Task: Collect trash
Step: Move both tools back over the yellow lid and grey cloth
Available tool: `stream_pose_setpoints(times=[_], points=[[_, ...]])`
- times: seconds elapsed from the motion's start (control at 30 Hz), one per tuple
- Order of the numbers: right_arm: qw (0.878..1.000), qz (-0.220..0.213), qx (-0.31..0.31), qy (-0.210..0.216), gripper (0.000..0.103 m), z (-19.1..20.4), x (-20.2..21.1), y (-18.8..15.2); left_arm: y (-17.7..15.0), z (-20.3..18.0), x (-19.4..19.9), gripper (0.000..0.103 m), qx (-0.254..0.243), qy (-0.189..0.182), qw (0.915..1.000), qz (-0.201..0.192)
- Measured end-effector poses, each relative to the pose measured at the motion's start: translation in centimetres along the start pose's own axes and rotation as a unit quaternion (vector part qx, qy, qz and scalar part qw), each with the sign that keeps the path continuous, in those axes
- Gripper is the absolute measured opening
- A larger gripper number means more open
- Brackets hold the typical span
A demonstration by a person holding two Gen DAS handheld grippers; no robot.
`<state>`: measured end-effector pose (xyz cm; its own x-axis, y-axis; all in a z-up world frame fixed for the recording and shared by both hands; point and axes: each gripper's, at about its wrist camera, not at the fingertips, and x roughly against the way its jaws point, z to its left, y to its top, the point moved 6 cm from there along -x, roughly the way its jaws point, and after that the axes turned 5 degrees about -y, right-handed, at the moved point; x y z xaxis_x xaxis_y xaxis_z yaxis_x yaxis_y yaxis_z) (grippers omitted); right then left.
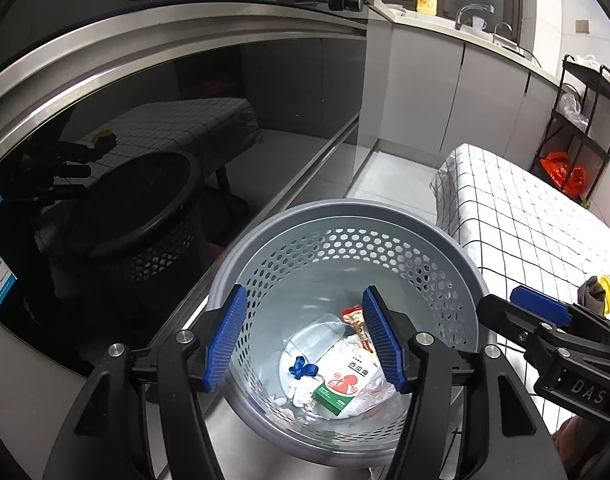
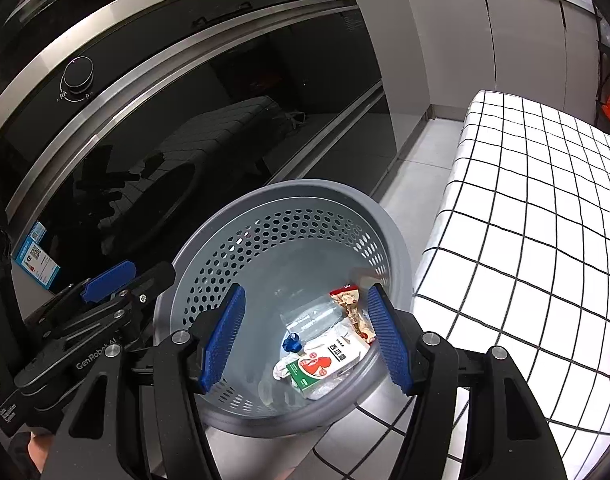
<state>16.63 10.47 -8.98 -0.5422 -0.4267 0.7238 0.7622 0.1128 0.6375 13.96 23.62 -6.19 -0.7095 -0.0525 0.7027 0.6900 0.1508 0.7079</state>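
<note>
Grey perforated trash basket (image 1: 457, 264) sits on the floor btwn the black oven front (image 1: 153, 128) and the checked tabletop (image 1: 537, 216). Inside: clear plastic bottle (image 1: 317, 336) w/ blue cap, white-green box (image 1: 341, 384) w/ red melon print and Chinese text, snack wrapper (image 1: 355, 320). Left hand-held gripper (image 1: 305, 344) and right hand-held gripper (image 2: 307, 338) both spread wide, empty, above the basket. Right one's body reads "DAS"; left's "GenRobot AI".

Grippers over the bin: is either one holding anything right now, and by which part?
Nothing is held. The left gripper and right gripper are both open above the grey basket, their fingers bare.
</note>
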Motion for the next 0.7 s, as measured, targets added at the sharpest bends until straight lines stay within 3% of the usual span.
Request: stream_pose_setpoints(times=[0.7], points=[[0.996,-0.028,-0.019,-0.079,0.066,-6.9,6.4,-1.5,-0.4,-7.3,2.1,0.07,-0.033,-0.062,0.9973,-0.019]])
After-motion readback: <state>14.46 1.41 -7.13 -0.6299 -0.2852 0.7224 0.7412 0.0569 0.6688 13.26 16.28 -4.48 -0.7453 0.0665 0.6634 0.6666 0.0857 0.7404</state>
